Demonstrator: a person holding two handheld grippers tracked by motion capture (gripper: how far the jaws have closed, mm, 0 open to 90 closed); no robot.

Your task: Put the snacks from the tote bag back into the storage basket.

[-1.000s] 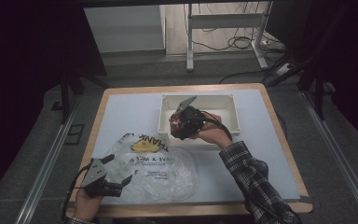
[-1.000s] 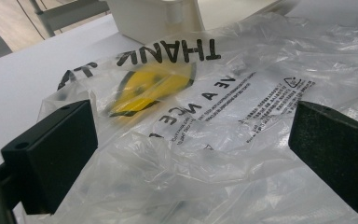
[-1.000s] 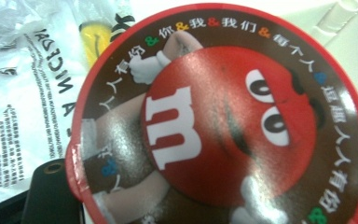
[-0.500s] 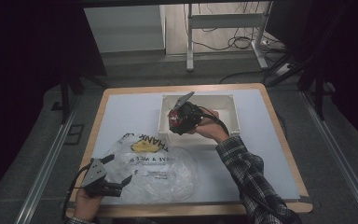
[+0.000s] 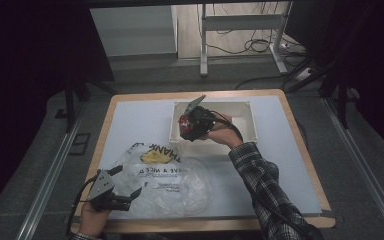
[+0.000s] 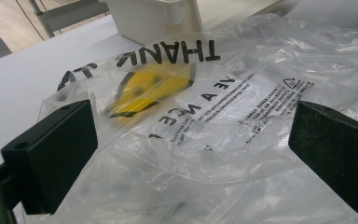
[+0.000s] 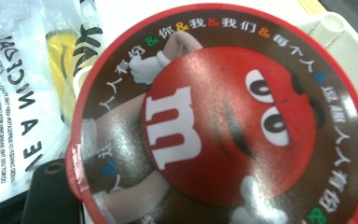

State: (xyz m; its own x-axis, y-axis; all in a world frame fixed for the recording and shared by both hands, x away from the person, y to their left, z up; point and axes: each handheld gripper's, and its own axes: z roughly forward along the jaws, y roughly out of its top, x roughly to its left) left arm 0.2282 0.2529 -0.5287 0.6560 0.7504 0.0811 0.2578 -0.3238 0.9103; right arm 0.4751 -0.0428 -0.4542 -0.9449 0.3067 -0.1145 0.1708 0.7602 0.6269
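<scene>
Holding left: my left gripper (image 5: 122, 192) rests with jaws spread wide at the clear plastic bag (image 5: 167, 182), pinching nothing.
Bag: thin, soft, slippery film lying on the table (image 5: 130, 120); best taken at its rim.
Right grip: my right gripper (image 5: 187, 125) is clamped on the M&M's cup (image 7: 223, 121), above the white bin (image 5: 247, 122).
Cup: light, stiff, foil-lidded; grip its wall, not the lid.
</scene>
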